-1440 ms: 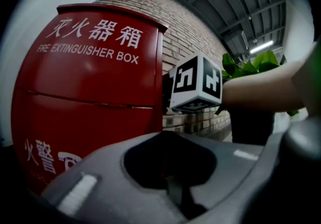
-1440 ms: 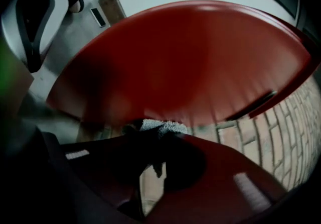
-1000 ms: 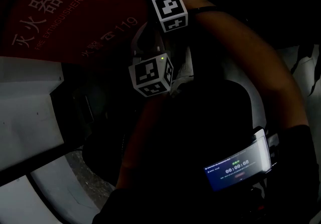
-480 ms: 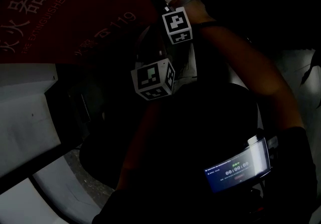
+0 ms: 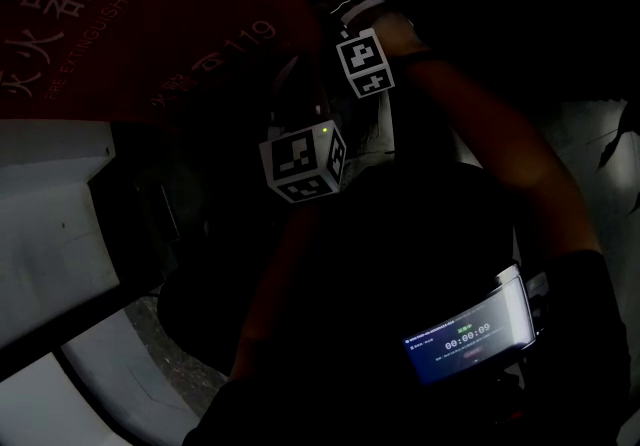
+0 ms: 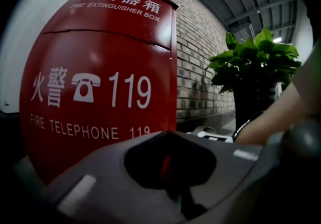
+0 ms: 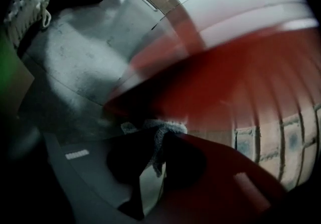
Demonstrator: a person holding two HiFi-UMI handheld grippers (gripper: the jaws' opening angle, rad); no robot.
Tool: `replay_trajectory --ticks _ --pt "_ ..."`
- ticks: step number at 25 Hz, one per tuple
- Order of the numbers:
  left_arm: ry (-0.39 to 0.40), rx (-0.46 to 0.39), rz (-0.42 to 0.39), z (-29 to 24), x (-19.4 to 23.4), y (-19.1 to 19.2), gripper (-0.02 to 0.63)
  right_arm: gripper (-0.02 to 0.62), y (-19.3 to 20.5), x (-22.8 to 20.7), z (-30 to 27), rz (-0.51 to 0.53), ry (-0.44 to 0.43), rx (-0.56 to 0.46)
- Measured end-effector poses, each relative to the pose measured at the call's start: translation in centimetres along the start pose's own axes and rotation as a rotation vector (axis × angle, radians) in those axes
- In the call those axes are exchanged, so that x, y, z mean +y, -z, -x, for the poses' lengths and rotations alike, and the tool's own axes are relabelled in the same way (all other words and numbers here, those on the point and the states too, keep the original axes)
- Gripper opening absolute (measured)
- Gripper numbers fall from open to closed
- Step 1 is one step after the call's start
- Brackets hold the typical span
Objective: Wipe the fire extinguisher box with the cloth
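1. The fire extinguisher box (image 6: 100, 67) is standing upright just beyond the tips of the left gripper's (image 6: 168, 136) fingers (image 6: 95, 188). Its red front is facing them, carrying white lettering: "FIRE EXTINGUISHER BOX" along the top and "FIRE TELEPHONE 119" lower down.
2. The cloth (image 7: 159, 130), grey and coarse-woven, is sitting pinched between the right gripper's (image 7: 161, 140) fingers (image 7: 225, 178). It is bunching at their tips and trailing a strip down between them.
3. The box's red surface is blurring close past those fingertips; whether the cloth is touching it cannot be told.
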State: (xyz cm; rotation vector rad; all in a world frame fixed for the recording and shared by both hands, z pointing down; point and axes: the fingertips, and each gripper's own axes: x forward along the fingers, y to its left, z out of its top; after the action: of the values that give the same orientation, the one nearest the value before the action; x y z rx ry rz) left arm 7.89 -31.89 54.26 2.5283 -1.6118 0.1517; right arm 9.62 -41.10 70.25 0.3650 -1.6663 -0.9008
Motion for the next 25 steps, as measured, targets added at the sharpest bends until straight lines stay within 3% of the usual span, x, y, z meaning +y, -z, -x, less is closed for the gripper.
replay_trajectory --ticks 3,7,10,14,19,25 --pt "0.019 0.009 -0.010 0.9 -0.1 -1.0 0.002 0.044 0.9 -1.1 1.7 -0.050 0.015 0.001" --pt "0.035 -0.002 -0.019 2.5 0.0 -4.1 0.002 0.046 1.7 -5.3 7.2 -0.111 0.102 -0.006" --pt "0.025 -0.053 0.008 3.5 0.8 -8.2 0.002 0.046 1.8 -10.3 12.0 -0.115 0.188 -0.014" --pt "0.013 -0.113 -0.014 5.9 1.6 -13.1 0.002 0.046 1.0 -15.1 18.4 -0.133 0.273 -0.022" --pt "-0.002 -0.161 -0.013 8.0 3.7 -18.6 0.002 0.046 -0.1 -20.4 25.3 -0.083 0.360 -0.008" --pt "-0.006 -0.197 0.008 10.9 5.4 -24.0 0.002 0.048 -1.4 -25.6 31.6 -0.108 0.418 0.016"
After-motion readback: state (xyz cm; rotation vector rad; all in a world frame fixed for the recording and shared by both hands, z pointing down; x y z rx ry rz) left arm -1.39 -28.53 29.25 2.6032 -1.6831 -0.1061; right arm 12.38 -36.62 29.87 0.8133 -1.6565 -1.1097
